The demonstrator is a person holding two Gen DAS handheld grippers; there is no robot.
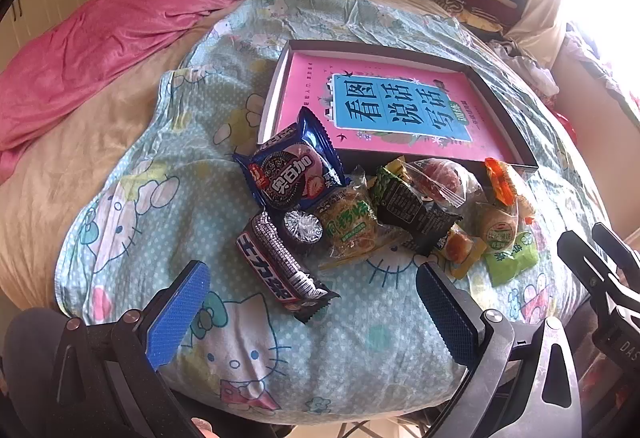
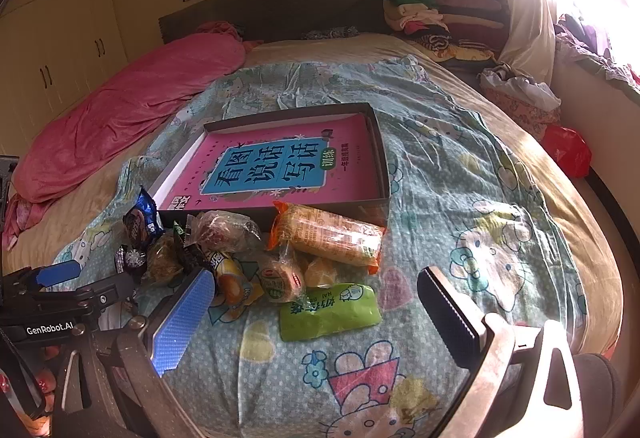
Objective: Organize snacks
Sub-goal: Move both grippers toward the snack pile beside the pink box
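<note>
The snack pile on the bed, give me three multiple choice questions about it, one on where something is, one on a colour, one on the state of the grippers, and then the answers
1. Where does the shallow box lie relative to the snack pile?
A. Beyond the pile, toward the headboard
B. Under the pink blanket
C. On the floor

2. What colour is the flat packet nearest the right gripper?
A. Red
B. Green
C. Black

3. How do the two grippers stand?
A. Both shut on snacks
B. Left gripper shut on the long dark cookie packet
C. Both open, holding nothing

Answers: 1 A, the box sits past the snacks on the cartoon-print sheet. 2 B, its wrapper is plainly green. 3 C, each pair of fingers is spread wide with only bedding and loose packets between.
</note>
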